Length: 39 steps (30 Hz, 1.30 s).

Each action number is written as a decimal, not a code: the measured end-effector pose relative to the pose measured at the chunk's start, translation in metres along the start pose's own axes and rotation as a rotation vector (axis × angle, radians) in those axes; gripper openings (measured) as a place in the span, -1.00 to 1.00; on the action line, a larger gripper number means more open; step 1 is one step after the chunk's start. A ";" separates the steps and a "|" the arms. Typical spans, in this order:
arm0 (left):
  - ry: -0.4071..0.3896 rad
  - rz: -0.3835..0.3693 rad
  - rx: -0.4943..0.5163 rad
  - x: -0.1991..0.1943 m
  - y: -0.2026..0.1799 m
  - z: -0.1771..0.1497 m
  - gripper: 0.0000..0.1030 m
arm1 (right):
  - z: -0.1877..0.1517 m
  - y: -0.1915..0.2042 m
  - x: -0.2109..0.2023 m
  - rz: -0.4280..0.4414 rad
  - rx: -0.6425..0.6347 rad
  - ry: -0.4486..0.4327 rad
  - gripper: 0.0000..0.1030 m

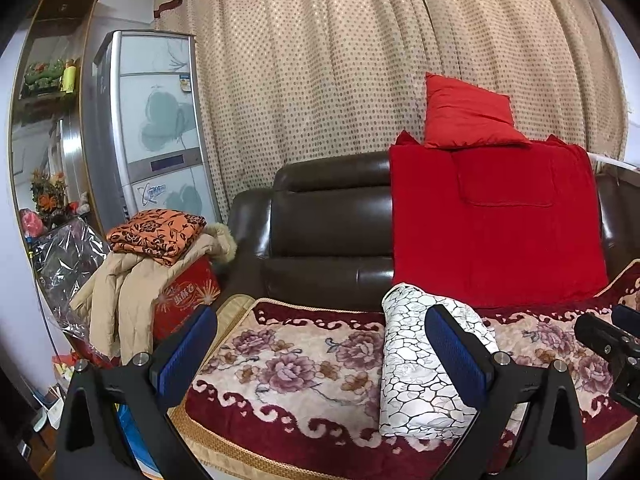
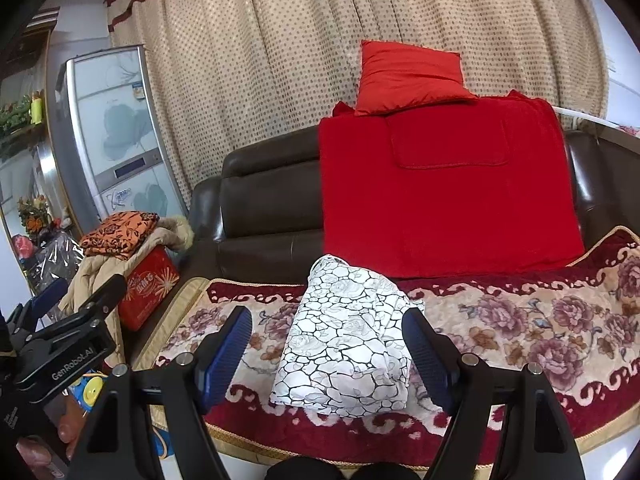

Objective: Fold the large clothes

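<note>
Right wrist view: a white garment with black crackle print (image 2: pixel 344 340) lies folded into a compact bundle on the floral sofa cover (image 2: pixel 520 320), below a red blanket (image 2: pixel 448 192). The right gripper (image 2: pixel 328 344) hangs wide open and empty, level with the bundle; the left gripper (image 1: pixel 322 354) is likewise spread, holding nothing. Folding looks finished, though hidden layers may be loose. Next likely means withdrawing or fetching another piece.
</note>
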<state>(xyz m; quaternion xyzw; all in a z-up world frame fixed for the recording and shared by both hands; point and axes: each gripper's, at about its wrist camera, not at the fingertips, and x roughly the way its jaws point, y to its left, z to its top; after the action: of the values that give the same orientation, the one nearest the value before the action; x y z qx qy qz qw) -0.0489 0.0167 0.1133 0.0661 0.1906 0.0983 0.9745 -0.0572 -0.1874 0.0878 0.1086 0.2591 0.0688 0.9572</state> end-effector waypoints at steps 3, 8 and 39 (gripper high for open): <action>-0.003 -0.012 -0.001 0.001 0.000 -0.001 1.00 | -0.001 0.004 0.002 -0.006 -0.010 0.004 0.56; -0.004 -0.030 -0.006 0.006 0.005 -0.003 1.00 | -0.003 0.013 0.005 -0.023 -0.028 0.014 0.56; 0.048 -0.058 -0.031 0.049 0.035 -0.010 1.00 | -0.008 0.057 0.047 -0.039 -0.092 0.068 0.56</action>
<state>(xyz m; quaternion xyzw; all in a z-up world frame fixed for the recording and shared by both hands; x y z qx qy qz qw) -0.0136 0.0622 0.0923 0.0432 0.2144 0.0746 0.9729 -0.0258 -0.1216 0.0722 0.0568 0.2902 0.0659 0.9530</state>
